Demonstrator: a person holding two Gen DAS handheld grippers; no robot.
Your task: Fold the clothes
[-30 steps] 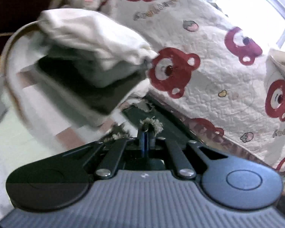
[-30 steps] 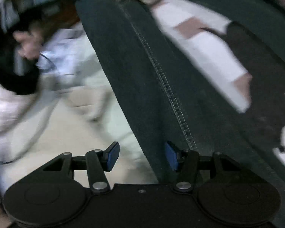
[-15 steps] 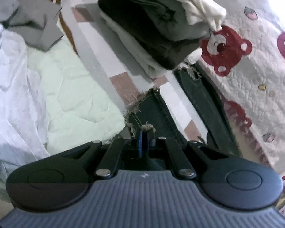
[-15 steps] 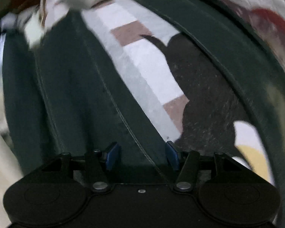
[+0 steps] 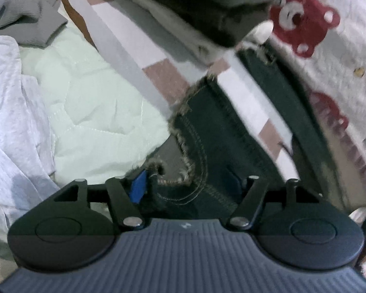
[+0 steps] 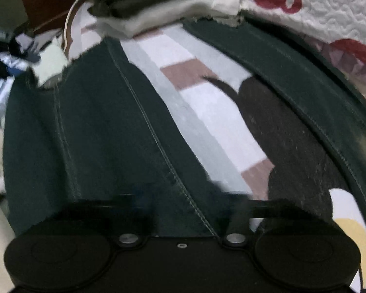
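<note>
Dark denim jeans (image 5: 207, 131) with frayed hems lie spread on a checked pink, white and grey cloth (image 5: 158, 73). My left gripper (image 5: 188, 188) is open, and one frayed hem lies loose between its blue pads (image 5: 137, 186). In the right wrist view the two jeans legs (image 6: 85, 134) fan apart in a V over the checked cloth (image 6: 207, 112). My right gripper (image 6: 183, 195) hangs open and blurred just above a stitched seam of the nearer leg, holding nothing.
A stack of folded clothes (image 5: 207, 12) sits at the far end of the cloth, also seen as a folded stack (image 6: 158, 7). A bear-print quilt (image 5: 329, 48) lies right. Pale green bedding (image 5: 90, 112), a crumpled white garment (image 5: 9, 122) and grey cloth (image 5: 29, 22) lie left.
My left gripper was shut on the frayed hem and has opened, leaving the hem lying between its fingers. It also came lower and closer. The right gripper stays open over the jeans.
</note>
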